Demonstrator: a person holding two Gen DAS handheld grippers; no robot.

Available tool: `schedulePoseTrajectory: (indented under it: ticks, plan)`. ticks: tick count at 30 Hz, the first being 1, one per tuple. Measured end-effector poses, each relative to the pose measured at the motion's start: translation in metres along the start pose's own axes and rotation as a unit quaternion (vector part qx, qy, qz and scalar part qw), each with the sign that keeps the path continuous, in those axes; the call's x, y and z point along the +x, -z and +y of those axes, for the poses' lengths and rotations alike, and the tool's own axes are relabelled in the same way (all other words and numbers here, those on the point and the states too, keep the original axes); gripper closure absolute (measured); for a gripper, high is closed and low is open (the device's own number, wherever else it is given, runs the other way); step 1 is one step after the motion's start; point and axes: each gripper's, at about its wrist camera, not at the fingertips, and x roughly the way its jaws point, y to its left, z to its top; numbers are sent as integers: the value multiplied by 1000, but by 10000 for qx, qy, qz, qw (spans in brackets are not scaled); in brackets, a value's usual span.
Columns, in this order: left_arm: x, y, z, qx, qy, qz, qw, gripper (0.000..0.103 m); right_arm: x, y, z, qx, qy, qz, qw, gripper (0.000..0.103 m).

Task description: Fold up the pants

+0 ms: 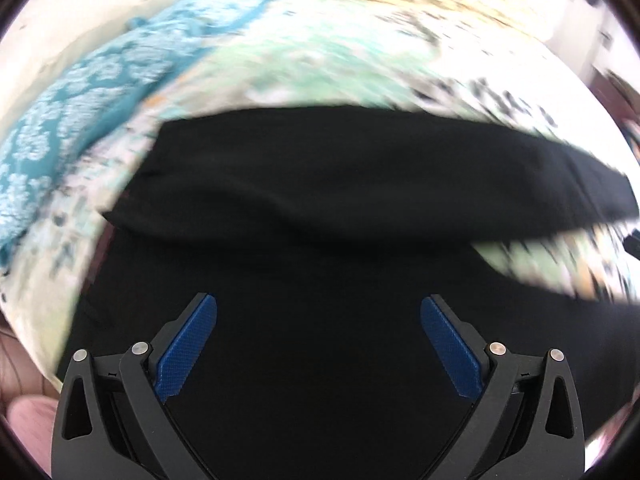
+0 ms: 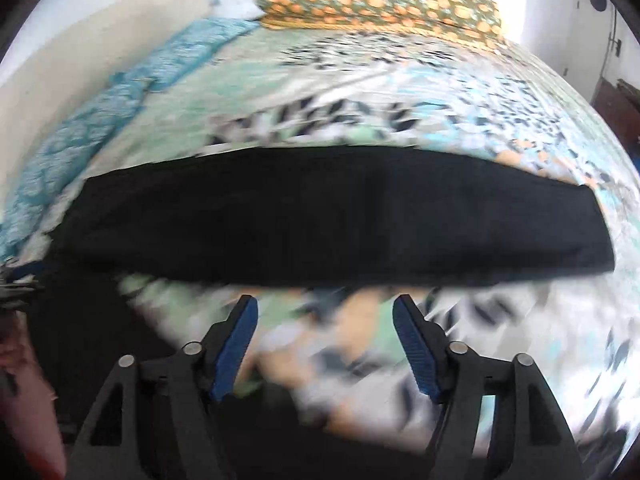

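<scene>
Pants (image 2: 328, 216), black, lie as a long band across a bed (image 2: 500, 112) with a patterned sheet — a teal floral cloth (image 2: 132, 92) along its far left edge, an orange-dotted pillow (image 2: 380, 0) at the head. Right gripper (image 2: 325, 344) hangs wide open over bare sheet, holding nothing; left gripper (image 1: 318, 344) gapes empty above black fabric — nothing blocks either

Your left tool (image 1: 318, 312) hangs wide open over the black pants (image 1: 320, 184), nothing between its blue pads (image 1: 188, 346). The patterned bed cover (image 1: 304, 60) blurs toward twelve o'clock.
</scene>
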Motion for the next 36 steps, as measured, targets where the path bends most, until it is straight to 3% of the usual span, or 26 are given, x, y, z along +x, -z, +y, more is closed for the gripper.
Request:
schedulePoseTrajectory:
  ticks: [5,11,12,18,30,36]
  plan:
    - [19,36,-45,682,-124,249,9973,1,-19,63,67,-310,-219,-26,9993,22]
    - [28,46,-35,481,181,151,9986,0,18,97,88,-697,179,631,9954,22]
    - [28,46,-36,500,192,140,9985,0,20,102,88,-733,223,585,9953,20]
    - [28,50,-39,480,151,41,9987,0,22,109,87,-587,227,562,9964,0]
    - [31,46,-38,594,149,229,9979,0,28,109,85,-563,213,502,9969,0]
    - [35,44,-44,620,-68,396,9973,0,32,104,87,-605,249,695,9954,0]
